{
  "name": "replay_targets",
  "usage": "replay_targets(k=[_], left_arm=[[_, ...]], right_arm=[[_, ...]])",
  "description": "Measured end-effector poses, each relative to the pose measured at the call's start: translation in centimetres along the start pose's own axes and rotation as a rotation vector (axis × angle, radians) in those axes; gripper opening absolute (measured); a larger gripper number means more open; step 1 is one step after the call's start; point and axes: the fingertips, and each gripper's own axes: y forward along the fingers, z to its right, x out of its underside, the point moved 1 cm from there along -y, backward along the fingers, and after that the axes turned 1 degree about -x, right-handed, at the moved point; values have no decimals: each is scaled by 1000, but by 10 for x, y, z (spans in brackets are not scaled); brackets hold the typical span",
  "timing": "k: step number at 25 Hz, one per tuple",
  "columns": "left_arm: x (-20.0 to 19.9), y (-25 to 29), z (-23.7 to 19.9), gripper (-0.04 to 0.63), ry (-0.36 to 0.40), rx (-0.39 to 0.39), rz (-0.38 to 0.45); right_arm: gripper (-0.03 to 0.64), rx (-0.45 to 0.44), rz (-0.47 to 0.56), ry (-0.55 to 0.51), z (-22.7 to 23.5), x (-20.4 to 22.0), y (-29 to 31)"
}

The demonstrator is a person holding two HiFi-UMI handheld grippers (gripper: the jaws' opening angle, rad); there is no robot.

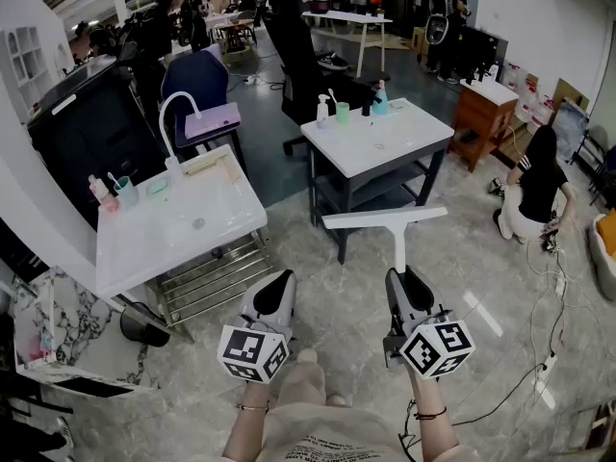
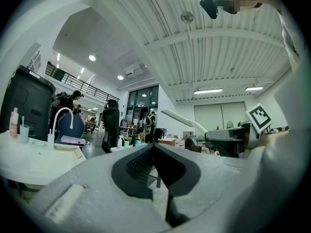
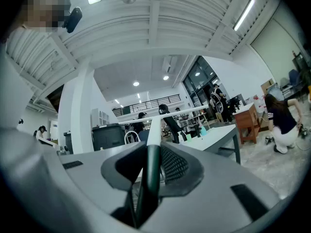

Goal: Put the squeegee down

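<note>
The squeegee point(image 1: 389, 222) is white, with a long crossbar and a straight handle that turns dark near the grip. My right gripper point(image 1: 408, 279) is shut on that handle and holds it level in the air, crossbar pointing at the grey-topped table point(image 1: 379, 144). In the right gripper view the handle point(image 3: 151, 152) runs up between the two pads to the crossbar point(image 3: 160, 115). My left gripper point(image 1: 279, 283) hovers beside it at the same height. Its pads point(image 2: 167, 166) meet at their tips with nothing between them.
A white sink unit point(image 1: 178, 221) with a curved tap point(image 1: 176, 118) stands ahead on the left, a wire rack below it. The table carries bottles and a cup point(image 1: 342, 113) at its far edge. A person point(image 1: 534, 189) crouches on the tiled floor at the right, near cables point(image 1: 549, 354).
</note>
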Motion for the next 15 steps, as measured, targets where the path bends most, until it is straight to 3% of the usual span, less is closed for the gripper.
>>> replay_targets(k=[15], left_arm=[[3, -7, 13, 21, -18, 2, 7]], right_arm=[[97, 22, 16, 18, 6, 0, -23]])
